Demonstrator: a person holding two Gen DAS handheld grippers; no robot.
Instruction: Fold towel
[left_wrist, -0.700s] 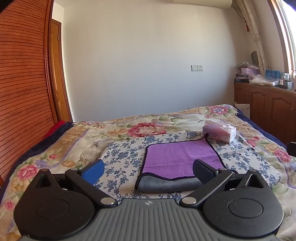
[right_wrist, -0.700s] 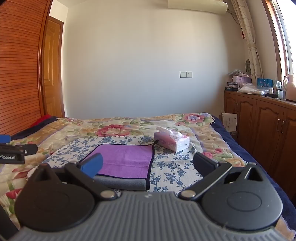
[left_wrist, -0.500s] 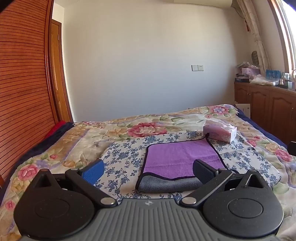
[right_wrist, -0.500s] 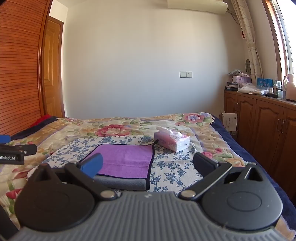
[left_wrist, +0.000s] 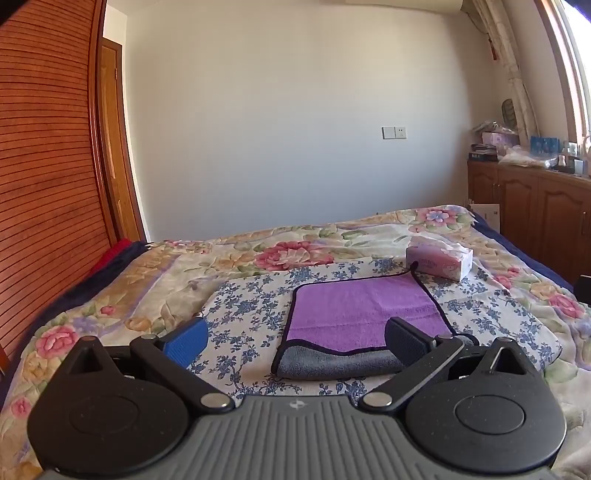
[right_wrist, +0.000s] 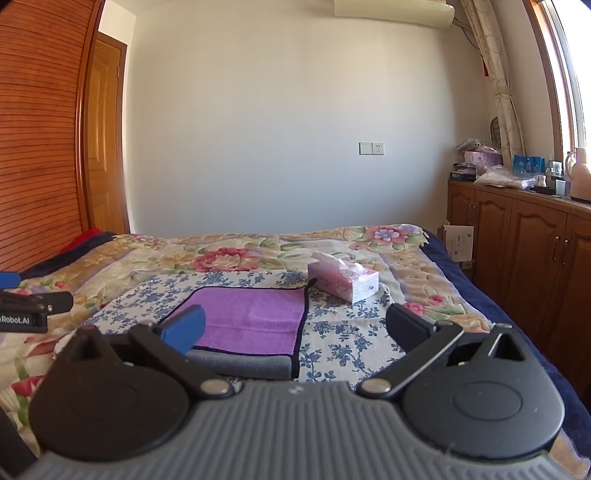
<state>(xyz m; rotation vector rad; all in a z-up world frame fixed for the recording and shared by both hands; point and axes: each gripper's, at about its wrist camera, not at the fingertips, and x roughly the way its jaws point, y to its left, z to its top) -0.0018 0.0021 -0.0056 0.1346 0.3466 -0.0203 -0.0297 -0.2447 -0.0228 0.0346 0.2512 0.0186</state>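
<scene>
Purple towel (left_wrist: 364, 310) with dark edging lies flat on the bed, grey underside showing along its six-o'clock edge.

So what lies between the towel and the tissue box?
Only blue-flowered cloth: in the right wrist view a narrow strip of it separates the towel from the tissue box. The towel's corner loop points toward the box.

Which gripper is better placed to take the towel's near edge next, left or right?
Probably the left. In its wrist view, the left gripper is open with the towel's grey near edge almost centred between its fingers. The right gripper is also open, but the towel sits off toward its left finger.
</scene>
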